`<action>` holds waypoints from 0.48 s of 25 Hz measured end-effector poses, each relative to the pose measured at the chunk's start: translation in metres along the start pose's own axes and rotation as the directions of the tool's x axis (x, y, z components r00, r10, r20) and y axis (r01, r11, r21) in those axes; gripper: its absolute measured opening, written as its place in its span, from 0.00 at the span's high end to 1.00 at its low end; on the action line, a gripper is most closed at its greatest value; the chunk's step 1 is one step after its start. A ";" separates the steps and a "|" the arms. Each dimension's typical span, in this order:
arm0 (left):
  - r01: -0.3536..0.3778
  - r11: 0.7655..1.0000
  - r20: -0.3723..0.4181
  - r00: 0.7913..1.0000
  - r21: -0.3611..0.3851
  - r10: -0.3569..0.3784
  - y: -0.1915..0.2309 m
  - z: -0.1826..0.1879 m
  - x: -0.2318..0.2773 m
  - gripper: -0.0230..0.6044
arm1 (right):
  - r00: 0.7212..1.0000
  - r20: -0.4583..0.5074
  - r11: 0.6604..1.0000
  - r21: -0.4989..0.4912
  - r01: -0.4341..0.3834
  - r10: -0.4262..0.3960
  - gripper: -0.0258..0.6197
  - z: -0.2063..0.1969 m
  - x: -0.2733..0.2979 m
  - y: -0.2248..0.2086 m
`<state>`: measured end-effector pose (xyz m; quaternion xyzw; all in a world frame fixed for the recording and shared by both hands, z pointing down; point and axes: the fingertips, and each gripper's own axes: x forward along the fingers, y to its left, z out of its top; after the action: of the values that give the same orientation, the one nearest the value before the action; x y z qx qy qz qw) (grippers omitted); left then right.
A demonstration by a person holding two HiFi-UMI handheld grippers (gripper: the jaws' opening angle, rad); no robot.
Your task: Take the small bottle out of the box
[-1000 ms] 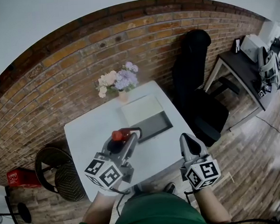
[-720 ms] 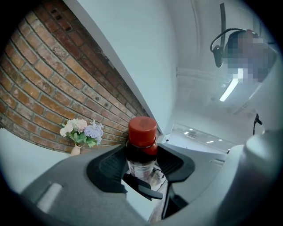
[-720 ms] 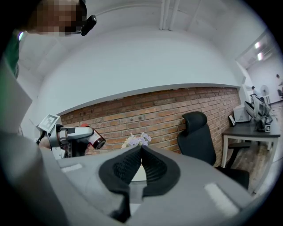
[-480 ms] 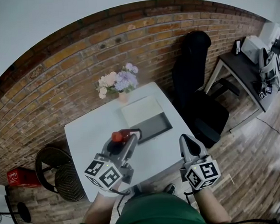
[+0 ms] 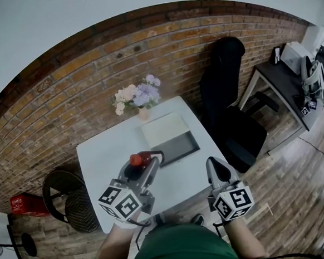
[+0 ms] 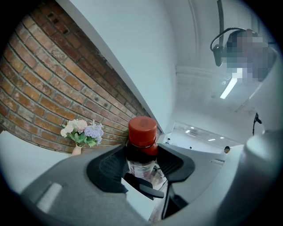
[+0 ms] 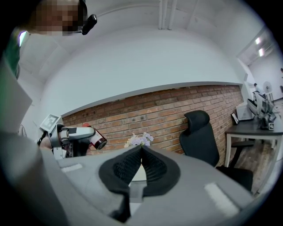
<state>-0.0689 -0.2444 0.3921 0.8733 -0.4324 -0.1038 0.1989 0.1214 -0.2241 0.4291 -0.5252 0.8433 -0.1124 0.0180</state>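
Note:
A small dark bottle (image 6: 140, 152) with a red cap sits between the pads of my left gripper (image 5: 142, 162), which is shut on it and holds it above the white table (image 5: 102, 150). The bottle (image 5: 135, 160) hangs left of the open box (image 5: 171, 137), whose dark inside faces up and whose pale lid lies back. In the right gripper view the bottle (image 7: 97, 140) shows at the left, in the other gripper. My right gripper (image 7: 140, 152) is shut with its pads together and nothing in it, raised at the table's front right (image 5: 212, 167).
A vase of flowers (image 5: 139, 96) stands at the table's far edge by the brick wall. A black office chair (image 5: 230, 112) is to the right of the table, a dark stool (image 5: 73, 203) to its left, and a desk (image 5: 284, 80) at the far right.

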 end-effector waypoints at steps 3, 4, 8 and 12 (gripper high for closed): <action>-0.005 1.000 -0.004 1.000 0.004 0.005 -0.003 -0.003 0.000 0.60 | 1.000 0.002 1.000 0.005 -0.008 0.008 0.96 -0.001 -0.002 -0.001; -0.006 1.000 -0.004 1.000 0.006 0.006 -0.004 -0.004 0.000 0.60 | 1.000 0.002 1.000 0.008 -0.010 0.010 0.96 -0.001 -0.003 -0.001; -0.014 1.000 -0.003 1.000 0.010 0.014 -0.008 -0.005 0.002 0.60 | 1.000 -0.001 1.000 0.012 -0.018 0.018 0.96 -0.002 -0.005 -0.006; -0.025 1.000 -0.002 1.000 0.010 0.025 -0.013 -0.009 0.004 0.60 | 1.000 -0.006 0.999 0.016 -0.029 0.029 0.96 -0.004 -0.009 -0.012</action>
<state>-0.0534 -0.2381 0.3947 0.8690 -0.4435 -0.0982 0.1961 0.1353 -0.2204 0.4343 -0.5122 0.8501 -0.1207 0.0211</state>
